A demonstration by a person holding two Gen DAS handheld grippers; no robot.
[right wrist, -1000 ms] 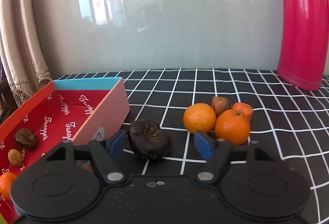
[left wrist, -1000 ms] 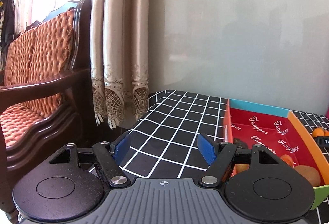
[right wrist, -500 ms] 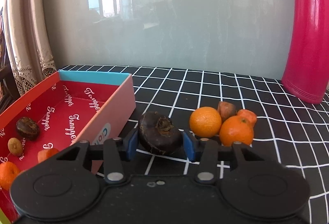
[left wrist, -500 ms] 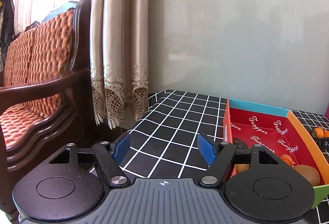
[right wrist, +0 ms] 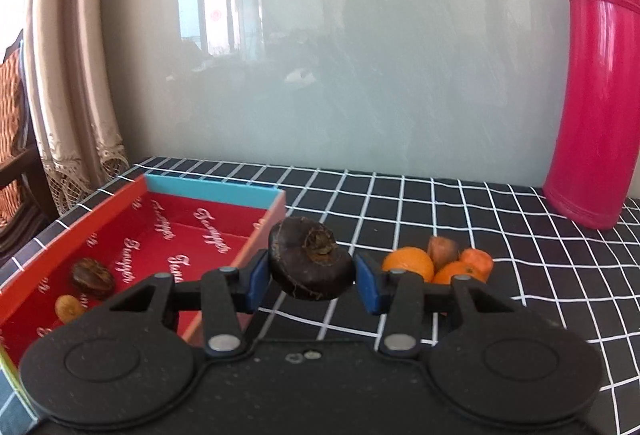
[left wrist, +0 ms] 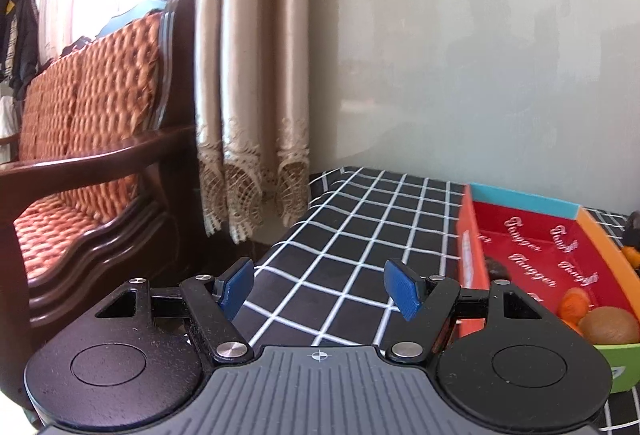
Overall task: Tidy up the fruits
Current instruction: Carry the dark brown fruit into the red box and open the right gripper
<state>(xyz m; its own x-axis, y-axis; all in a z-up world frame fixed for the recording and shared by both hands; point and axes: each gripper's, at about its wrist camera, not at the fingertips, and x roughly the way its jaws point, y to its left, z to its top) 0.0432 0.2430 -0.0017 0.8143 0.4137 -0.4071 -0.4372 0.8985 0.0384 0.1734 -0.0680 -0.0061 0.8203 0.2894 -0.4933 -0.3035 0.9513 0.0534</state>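
A black tablecloth (right wrist: 440,219) with a white grid covers the table in front of a pale glossy wall, with beige curtains (left wrist: 248,75) and a wooden sofa (left wrist: 92,139) off to your left. Your right gripper (right wrist: 310,277) is clenched on a dark brown round fruit (right wrist: 310,263), its blue pads pressed against both sides, and the fruit is lifted clear of the cloth just beside the near right wall of the red box (right wrist: 120,211). Inside that box lie another dark fruit (right wrist: 93,277) and a small yellowish one (right wrist: 69,308). To the right of your held fruit sits a small pile of oranges (right wrist: 408,264) touching one another on the cloth, and a tall pink flask (right wrist: 596,91) stands upright near the wall. Your left gripper (left wrist: 320,289) hangs released over the bare cloth, jaws wide apart and holding nothing; the box (left wrist: 524,201) lies to its right, with a kiwi (left wrist: 608,325) and an orange piece in its near corner.
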